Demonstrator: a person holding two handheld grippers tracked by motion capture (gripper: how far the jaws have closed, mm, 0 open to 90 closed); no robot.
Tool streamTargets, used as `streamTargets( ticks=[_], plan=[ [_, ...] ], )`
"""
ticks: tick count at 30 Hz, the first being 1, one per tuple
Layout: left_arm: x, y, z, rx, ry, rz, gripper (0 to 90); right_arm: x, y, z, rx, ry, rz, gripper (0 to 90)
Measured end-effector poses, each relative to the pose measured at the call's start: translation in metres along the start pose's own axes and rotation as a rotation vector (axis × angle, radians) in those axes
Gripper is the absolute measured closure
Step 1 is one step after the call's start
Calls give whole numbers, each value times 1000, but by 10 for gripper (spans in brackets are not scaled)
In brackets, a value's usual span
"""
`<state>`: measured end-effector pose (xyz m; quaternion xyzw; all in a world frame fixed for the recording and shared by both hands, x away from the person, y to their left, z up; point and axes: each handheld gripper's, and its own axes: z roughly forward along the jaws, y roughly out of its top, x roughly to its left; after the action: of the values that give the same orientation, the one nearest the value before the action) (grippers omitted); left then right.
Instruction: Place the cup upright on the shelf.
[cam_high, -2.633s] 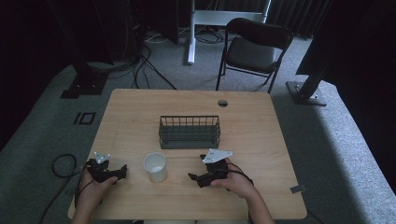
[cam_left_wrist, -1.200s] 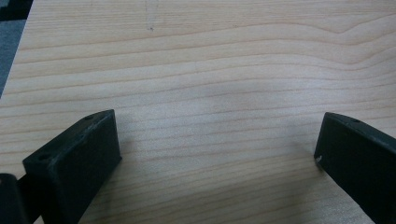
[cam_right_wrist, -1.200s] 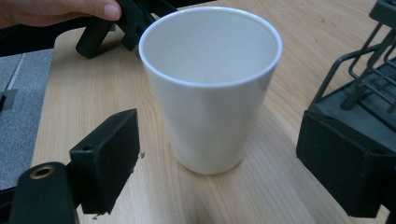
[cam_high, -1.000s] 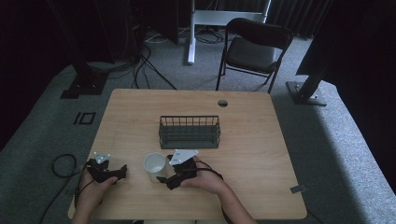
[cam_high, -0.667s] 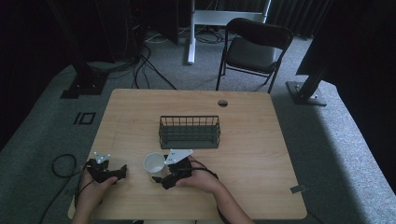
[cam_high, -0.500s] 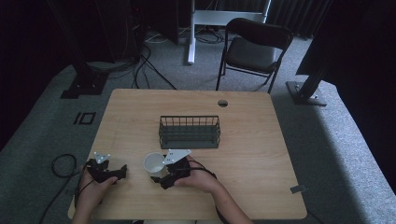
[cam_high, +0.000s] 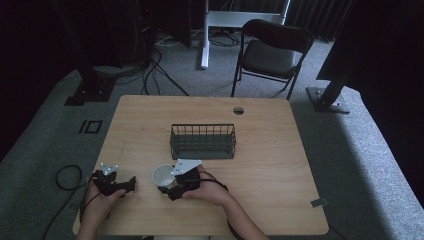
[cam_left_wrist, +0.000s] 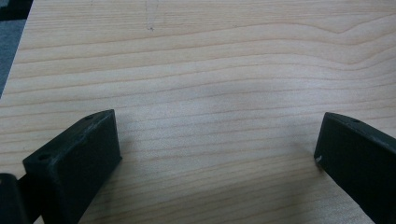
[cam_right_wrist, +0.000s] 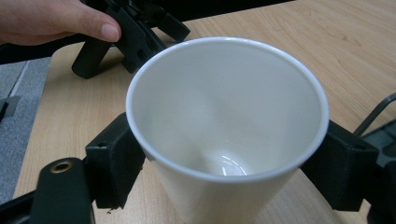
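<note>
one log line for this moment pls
right gripper: jaws around white paper cup, contact unclear | left gripper: open, over bare wooden table | dark wire basket: empty

Both tools black, blocky two-jaw units. Left tool (cam_high: 131, 182) and right tool (cam_high: 166, 191) each carry a grey three-cornered plate on top with small dark holes. Black cable trails from each. Brass-coloured screw eyelet by right jaw. Forearms bare, no sleeves.

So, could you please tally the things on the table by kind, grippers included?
White cup: 1
Wire basket: 1
Grippers: 2, the left gripper and the right gripper
Total: 4
</note>
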<state>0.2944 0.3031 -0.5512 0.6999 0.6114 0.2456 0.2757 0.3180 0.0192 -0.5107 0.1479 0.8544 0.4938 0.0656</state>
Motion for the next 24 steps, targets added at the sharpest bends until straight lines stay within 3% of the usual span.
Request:
streamTargets(
  ticks=[10,24],
  plan=[
    [0,0,0,0,0,0,4,-1,2,-3,-12,1,9,205],
    [0,0,0,-1,0,-2,4,-9,16,-23,-39,-14,42,205]
  ],
)
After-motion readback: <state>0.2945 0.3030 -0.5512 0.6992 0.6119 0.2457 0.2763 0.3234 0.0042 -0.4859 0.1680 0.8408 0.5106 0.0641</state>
